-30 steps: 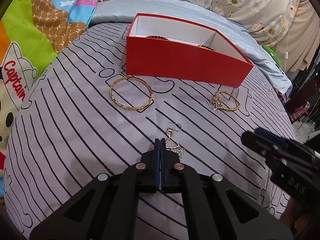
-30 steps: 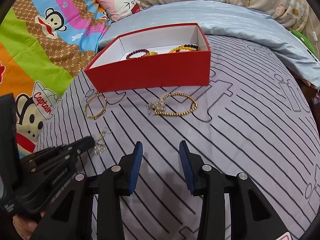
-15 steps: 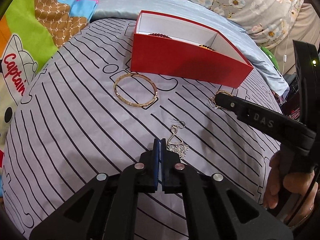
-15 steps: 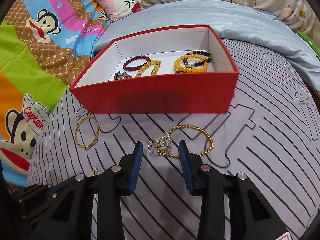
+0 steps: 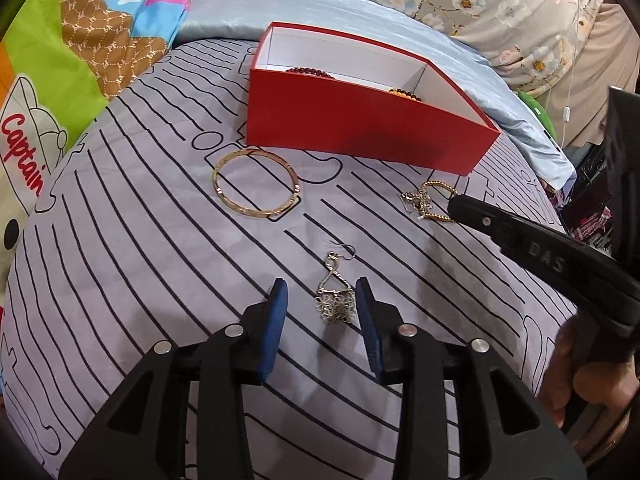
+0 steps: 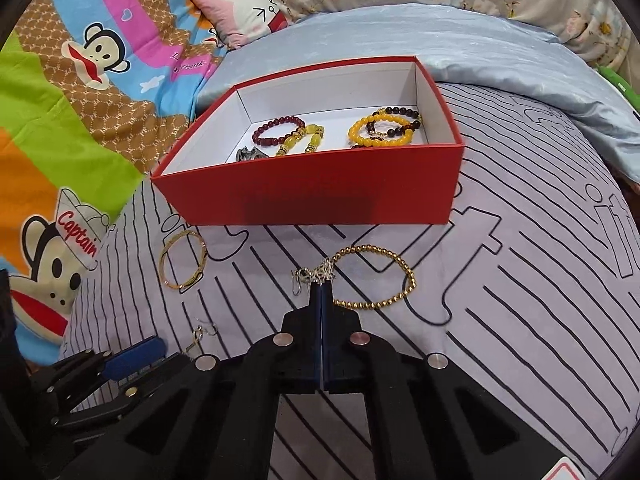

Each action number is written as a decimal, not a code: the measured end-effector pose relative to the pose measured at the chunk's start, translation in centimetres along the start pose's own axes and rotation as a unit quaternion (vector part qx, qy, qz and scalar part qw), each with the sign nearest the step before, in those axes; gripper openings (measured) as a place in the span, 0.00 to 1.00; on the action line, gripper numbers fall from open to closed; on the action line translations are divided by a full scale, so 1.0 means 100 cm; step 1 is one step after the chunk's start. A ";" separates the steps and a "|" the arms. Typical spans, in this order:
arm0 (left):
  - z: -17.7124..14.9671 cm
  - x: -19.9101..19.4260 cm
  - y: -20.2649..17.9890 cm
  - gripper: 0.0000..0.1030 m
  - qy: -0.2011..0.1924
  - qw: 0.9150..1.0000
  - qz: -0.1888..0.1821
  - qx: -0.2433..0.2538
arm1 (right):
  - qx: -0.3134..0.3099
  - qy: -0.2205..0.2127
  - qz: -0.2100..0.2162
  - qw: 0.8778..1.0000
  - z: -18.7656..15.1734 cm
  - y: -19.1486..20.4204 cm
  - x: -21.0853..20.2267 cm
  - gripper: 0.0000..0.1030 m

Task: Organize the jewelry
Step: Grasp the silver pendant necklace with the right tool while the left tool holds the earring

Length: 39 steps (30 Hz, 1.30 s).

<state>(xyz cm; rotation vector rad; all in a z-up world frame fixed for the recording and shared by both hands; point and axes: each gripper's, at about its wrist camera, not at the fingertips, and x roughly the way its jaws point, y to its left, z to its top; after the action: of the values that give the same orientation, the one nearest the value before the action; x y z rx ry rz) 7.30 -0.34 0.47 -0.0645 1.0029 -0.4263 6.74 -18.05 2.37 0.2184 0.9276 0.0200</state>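
Observation:
A red box (image 6: 320,196) with a white inside holds several bead bracelets (image 6: 380,130); it also shows in the left wrist view (image 5: 360,124). On the striped sheet lie a gold bangle (image 5: 256,186), a silver drop earring (image 5: 336,292) and a gold bead bracelet (image 6: 376,276) beside a silver earring (image 6: 316,274). My left gripper (image 5: 322,300) is open, its pads on either side of the drop earring. My right gripper (image 6: 321,292) is shut, its tips at the silver earring by the bead bracelet; I cannot tell whether it grips it.
The striped sheet covers a rounded cushion on a bed. A cartoon blanket (image 6: 60,120) lies at the left, a pale blue quilt (image 6: 500,52) behind the box. The right gripper's body (image 5: 540,252) crosses the right side of the left wrist view.
My left gripper opened and now straddles the drop earring. My right gripper moved forward to the bead bracelet and closed at the silver earring.

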 end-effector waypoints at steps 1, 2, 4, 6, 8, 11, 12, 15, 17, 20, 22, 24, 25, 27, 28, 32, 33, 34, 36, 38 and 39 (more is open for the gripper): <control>0.000 0.001 -0.002 0.33 -0.001 1.000 0.002 0.002 | 0.001 0.000 0.001 1.000 -0.002 -0.001 -0.002 0.00; 0.001 0.002 -0.003 0.33 -0.003 1.000 0.003 0.004 | 0.002 0.001 0.002 1.000 -0.003 -0.001 -0.003 0.00; 0.004 0.006 -0.007 0.33 -0.005 1.000 0.004 0.009 | 0.003 0.005 0.001 1.000 -0.005 -0.002 -0.003 0.00; 0.007 0.010 -0.011 0.32 -0.009 1.000 0.006 0.014 | 0.009 0.007 0.003 1.000 -0.006 -0.004 -0.003 0.00; 0.009 0.012 -0.013 0.32 -0.012 1.000 0.006 0.016 | 0.011 0.007 0.002 1.000 -0.006 -0.005 -0.004 0.01; 0.009 0.016 -0.018 0.12 -0.015 0.999 0.018 0.029 | 0.010 0.004 0.001 1.000 -0.007 -0.004 -0.005 0.05; 0.009 0.017 -0.018 0.07 -0.016 0.999 0.023 0.033 | 0.010 0.004 0.001 1.000 -0.006 -0.004 -0.005 0.05; 0.010 0.016 -0.016 0.07 -0.017 0.999 0.019 0.030 | 0.009 0.007 0.003 1.000 -0.006 -0.002 -0.002 0.05; 0.010 0.015 -0.015 0.07 -0.017 0.999 0.021 0.032 | 0.008 0.009 0.005 1.000 -0.005 -0.002 -0.001 0.05; 0.010 0.010 -0.011 0.06 -0.020 0.999 0.016 0.025 | 0.006 0.011 0.007 1.000 -0.005 0.000 0.000 0.06; 0.010 0.004 -0.009 0.07 -0.023 0.999 0.014 0.022 | 0.006 0.011 0.007 1.000 -0.004 0.000 0.001 0.10; 0.011 -0.001 -0.006 0.07 -0.026 0.999 0.012 0.017 | 0.007 0.011 0.007 1.000 -0.003 0.001 0.003 0.19; 0.011 -0.003 -0.004 0.07 -0.027 0.999 0.011 0.014 | 0.006 0.009 0.006 1.000 -0.002 0.002 0.004 0.26; 0.012 -0.006 0.000 0.07 -0.029 0.999 0.012 0.011 | 0.002 0.008 0.003 1.000 0.003 0.004 0.008 0.29; 0.013 -0.007 0.001 0.07 -0.029 0.999 0.012 0.008 | 0.001 0.008 0.002 1.000 0.004 0.004 0.009 0.29; 0.014 -0.008 0.006 0.07 -0.027 1.000 0.011 0.000 | -0.015 0.009 -0.002 1.000 0.012 0.012 0.020 0.29; 0.013 -0.008 0.006 0.07 -0.027 1.000 0.011 0.000 | -0.020 0.009 -0.004 1.000 0.014 0.014 0.022 0.29; 0.013 -0.008 0.006 0.07 -0.027 1.000 0.012 0.000 | -0.026 0.010 -0.007 1.000 0.015 0.016 0.026 0.29; 0.013 -0.008 0.007 0.07 -0.025 1.000 0.011 -0.001 | -0.028 0.015 -0.012 0.999 0.016 0.016 0.031 0.28; 0.014 -0.008 0.008 0.07 -0.024 1.000 0.010 -0.002 | -0.027 0.016 -0.013 0.999 0.016 0.015 0.034 0.22; 0.014 -0.007 0.008 0.07 -0.024 1.000 0.010 -0.003 | -0.027 0.016 -0.014 0.999 0.015 0.014 0.035 0.20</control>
<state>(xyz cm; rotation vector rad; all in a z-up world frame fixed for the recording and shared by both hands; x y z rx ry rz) 8.35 0.50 1.61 -0.0690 0.9569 -0.4017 10.17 -16.56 0.80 0.1554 0.9613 0.0226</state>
